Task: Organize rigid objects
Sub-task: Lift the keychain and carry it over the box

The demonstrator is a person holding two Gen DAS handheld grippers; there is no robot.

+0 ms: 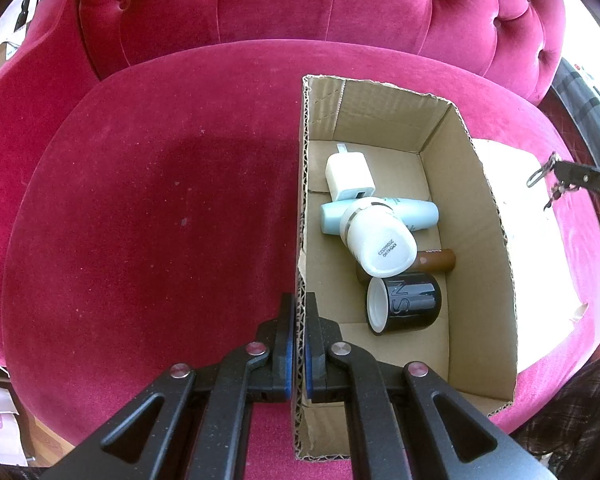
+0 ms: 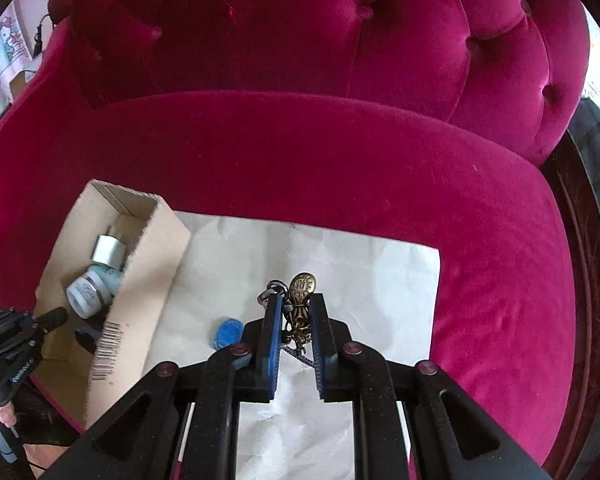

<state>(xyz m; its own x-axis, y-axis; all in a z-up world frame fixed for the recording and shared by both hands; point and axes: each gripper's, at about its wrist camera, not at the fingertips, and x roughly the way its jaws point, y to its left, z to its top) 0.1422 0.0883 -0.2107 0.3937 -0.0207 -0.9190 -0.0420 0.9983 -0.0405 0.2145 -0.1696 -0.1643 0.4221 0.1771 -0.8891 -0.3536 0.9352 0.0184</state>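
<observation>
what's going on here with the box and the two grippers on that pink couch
A person is tidying small items into a cardboard box on the pink sofa. The left gripper is clamped on the box's wall, steadying it. The right gripper holds a brass keychain above the white paper. A charger, bottles and a black jar are already inside; a blue item remains on the paper.
</observation>
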